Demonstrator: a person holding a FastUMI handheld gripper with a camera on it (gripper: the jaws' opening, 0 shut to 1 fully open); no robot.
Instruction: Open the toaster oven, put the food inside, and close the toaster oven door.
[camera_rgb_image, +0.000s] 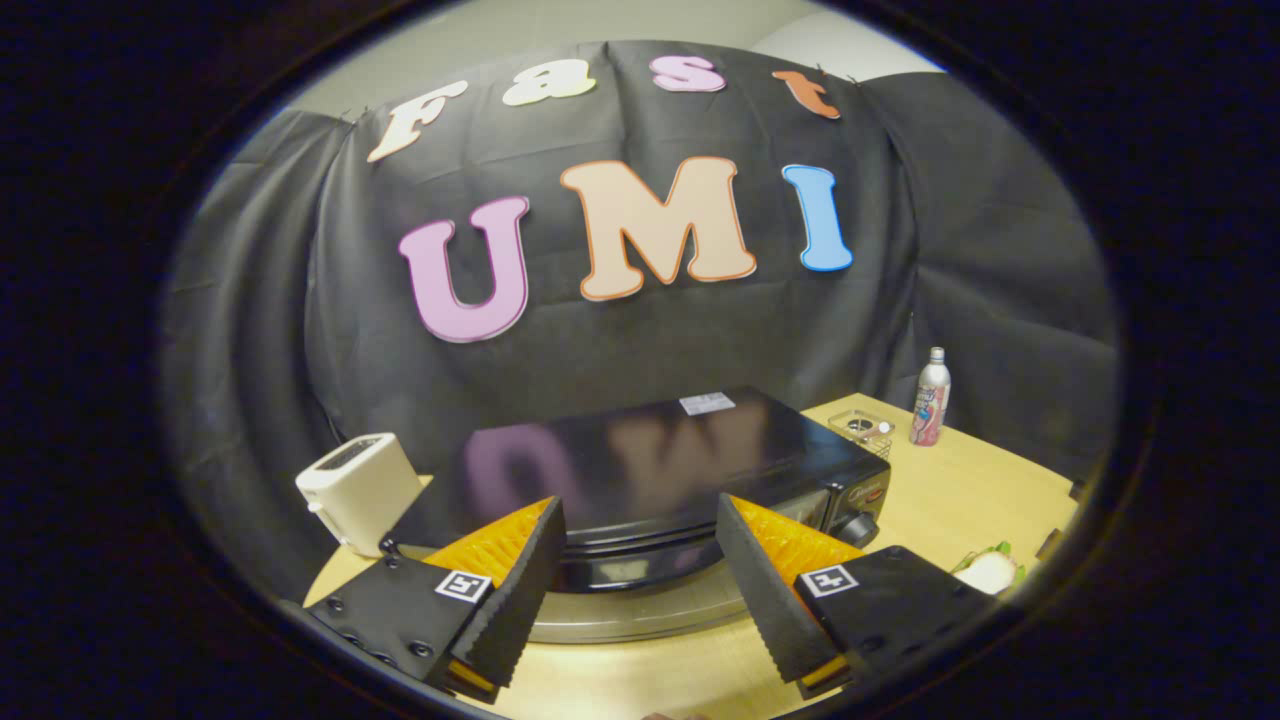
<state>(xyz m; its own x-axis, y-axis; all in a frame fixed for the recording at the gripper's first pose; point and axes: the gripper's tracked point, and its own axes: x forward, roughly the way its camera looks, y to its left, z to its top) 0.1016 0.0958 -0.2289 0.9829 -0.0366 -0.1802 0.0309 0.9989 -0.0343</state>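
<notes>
A glossy black toaster oven (660, 460) sits on the wooden table (960, 500), seen from above and in front. Its front with the dark door (620, 572) and a silver edge (620, 618) lies low between my fingers; I cannot tell whether the door is ajar. A control knob (858, 528) is at its right front. My gripper (640, 503) hovers over the oven's front, open, with nothing held between its fingers. The food (988, 570), a pale piece with some green, lies on the table just right of my right finger.
A white pop-up toaster (355, 490) stands left of the oven. Behind the oven's right corner are a clear plastic container (865, 428) and a slim bottle (930, 397). Black cloth closes the booth behind the table.
</notes>
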